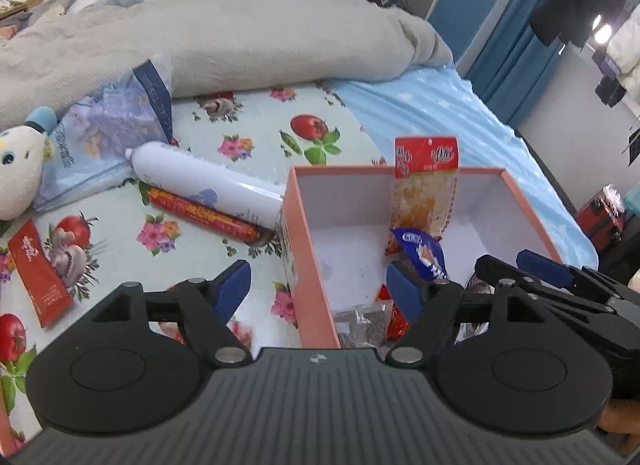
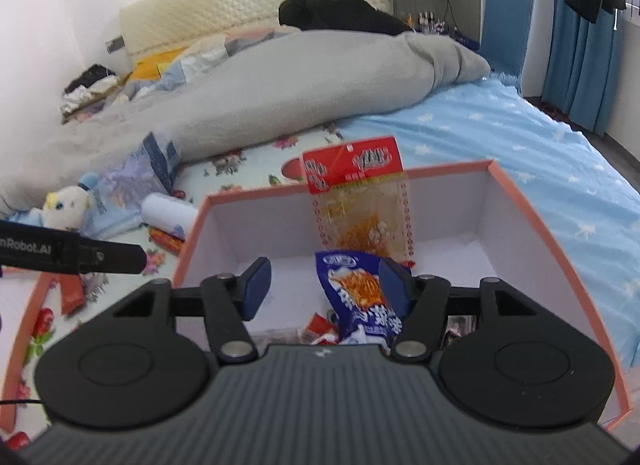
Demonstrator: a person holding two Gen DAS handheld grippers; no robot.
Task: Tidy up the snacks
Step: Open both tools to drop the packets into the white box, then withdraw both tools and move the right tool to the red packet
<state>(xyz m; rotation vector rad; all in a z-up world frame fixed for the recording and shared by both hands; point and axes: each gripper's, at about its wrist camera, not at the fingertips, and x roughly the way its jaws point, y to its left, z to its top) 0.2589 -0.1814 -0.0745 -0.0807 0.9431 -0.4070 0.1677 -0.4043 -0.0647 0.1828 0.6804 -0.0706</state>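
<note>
snacks are gathering in the pink box point(image 2: 516, 201) that sits on the flowered sheet point(image 1: 248, 133) of the bed, and its white floor already holds several. a clear packet with a red header point(image 2: 356, 201) stands against the far wall, probably propped there so it takes little floor room. a blue packet point(image 2: 356, 293) lies in front of it among small red and grey wrappers near the front wall.

the right gripper point(image 2: 324, 285) reaches down into the box at a slant, its jaws apart. the blue packet sits between them, close against the right pad and clear of the left one, so i judge it loose, not gripped. the pose suits dropping it among the others.

the left gripper point(image 1: 318, 285) also tilts downward and hangs over the box's left wall, one finger outside over the sheet, the other inside above the snacks. its jaws stand wide with nothing pinched. the right gripper's black fingers show at the right edge of the left view, so the two tools are near each other over the box.

outside, left of the box, remain a red sausage stick point(image 1: 204, 215) lying against a white bottle point(image 1: 200, 181), a flat red sachet point(image 1: 38, 277), and a bluish bag point(image 1: 108, 133) beside a plush toy point(image 1: 18, 169). those look like the next things to collect, and the left gripper is nearer to them.
</note>
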